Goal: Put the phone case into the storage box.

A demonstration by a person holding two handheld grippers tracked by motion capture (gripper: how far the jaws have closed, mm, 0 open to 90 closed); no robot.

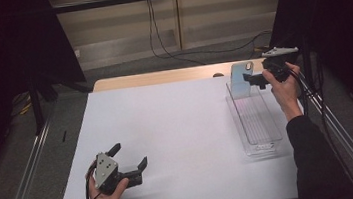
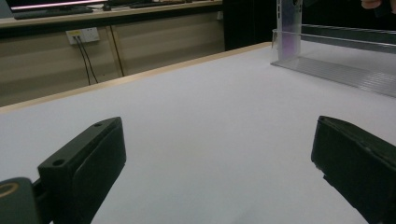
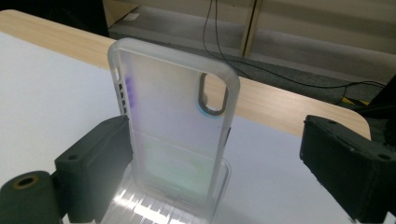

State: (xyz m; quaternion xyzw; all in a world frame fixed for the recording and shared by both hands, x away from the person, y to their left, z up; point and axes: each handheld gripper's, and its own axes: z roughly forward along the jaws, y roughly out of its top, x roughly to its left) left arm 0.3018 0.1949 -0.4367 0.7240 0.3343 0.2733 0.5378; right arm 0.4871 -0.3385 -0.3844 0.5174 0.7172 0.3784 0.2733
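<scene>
**Phone case upright in the rack, tongs spread**

The translucent phone case (image 3: 170, 126) stands upright at the far end of the clear slotted rack (image 1: 255, 120), near the surface's (image 1: 178, 129) far right edge. The right tongs (image 1: 255, 79) flank it wide apart, pads off it. The left tongs (image 1: 130, 157) rest wide open, holding nothing, on bare white surface near the front edge

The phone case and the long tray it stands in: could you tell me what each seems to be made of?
Phone case: probably soft frosted plastic or silicone; it is milky and translucent, with a matte rim and faint iridescent tints. Tray: likely hard clear plastic, perhaps acrylic; the white table shows through its ribbed, glossy floor.
</scene>
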